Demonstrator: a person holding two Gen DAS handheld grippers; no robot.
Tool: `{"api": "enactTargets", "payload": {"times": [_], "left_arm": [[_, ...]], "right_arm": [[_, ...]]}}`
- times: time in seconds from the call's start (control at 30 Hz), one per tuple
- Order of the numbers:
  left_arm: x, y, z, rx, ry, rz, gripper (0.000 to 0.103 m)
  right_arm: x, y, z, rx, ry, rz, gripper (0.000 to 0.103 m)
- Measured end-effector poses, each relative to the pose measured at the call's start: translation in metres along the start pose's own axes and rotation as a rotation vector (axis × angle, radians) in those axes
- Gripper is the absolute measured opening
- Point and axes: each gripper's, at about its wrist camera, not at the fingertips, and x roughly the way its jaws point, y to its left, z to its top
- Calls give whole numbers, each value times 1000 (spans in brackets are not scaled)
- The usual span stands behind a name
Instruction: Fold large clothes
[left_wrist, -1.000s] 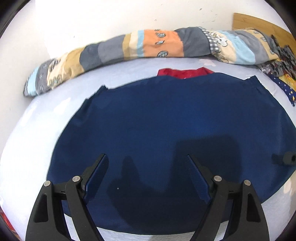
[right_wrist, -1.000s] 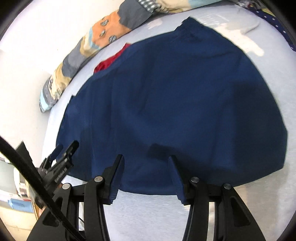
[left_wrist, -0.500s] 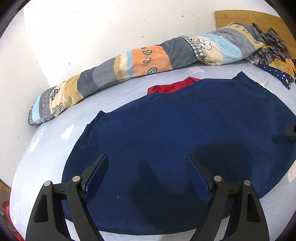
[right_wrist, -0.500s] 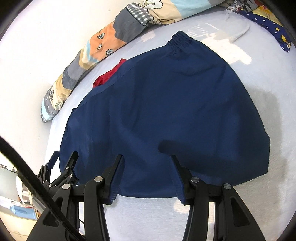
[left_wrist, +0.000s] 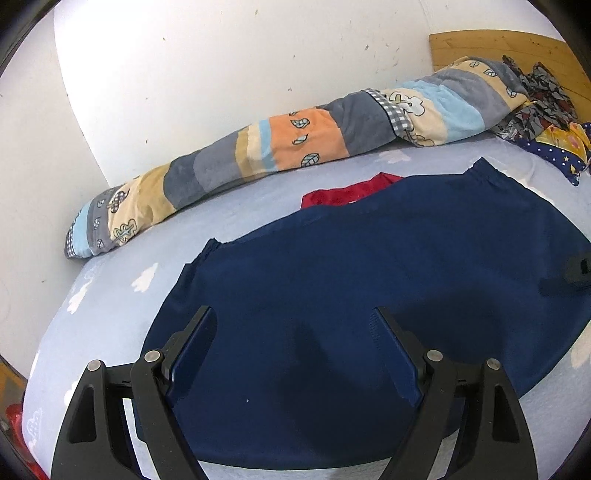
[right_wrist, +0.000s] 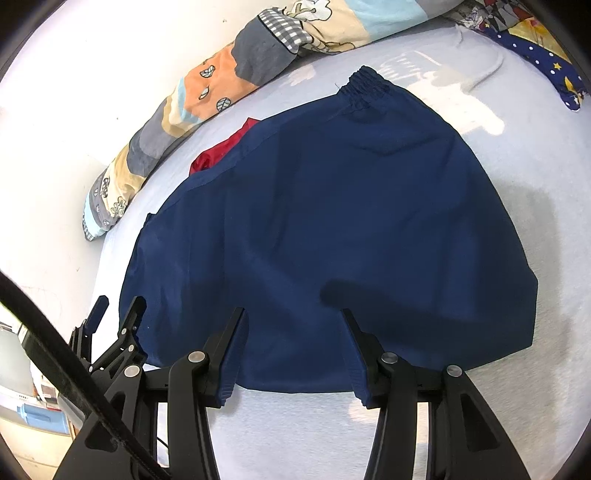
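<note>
A large navy-blue garment of smooth woven cloth (left_wrist: 369, 288) lies spread flat on the pale blue bed sheet printed with white clouds (left_wrist: 110, 295), its gathered elastic band (right_wrist: 365, 83) bunched at the far end. A piece of glossy red fabric (left_wrist: 347, 192) pokes out from under its far edge, mostly hidden. Along the white wall (left_wrist: 221, 74) stretches a long patchwork bolster of soft grey, orange, cream and light-blue fleece (left_wrist: 295, 136). A crumpled patterned cloth heap (left_wrist: 546, 122) is cut off at the right edge.

The left gripper (left_wrist: 295, 350) hovers over the garment with its jaws spread wide and nothing between them. The right gripper (right_wrist: 293, 349) hangs over the near hem, jaws about half apart, gripping nothing.
</note>
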Motion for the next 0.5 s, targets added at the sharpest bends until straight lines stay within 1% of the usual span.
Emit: {"api": "enactTargets", "payload": {"times": [0.2,0.5], "left_arm": [[-6,0,2,10,-28,8,84],[-8,-1,2,23,-42,15,84]], "right_arm": [[0,0,0,0,-3,-4,53],[0,0,0,3,-7,-4,53]]}}
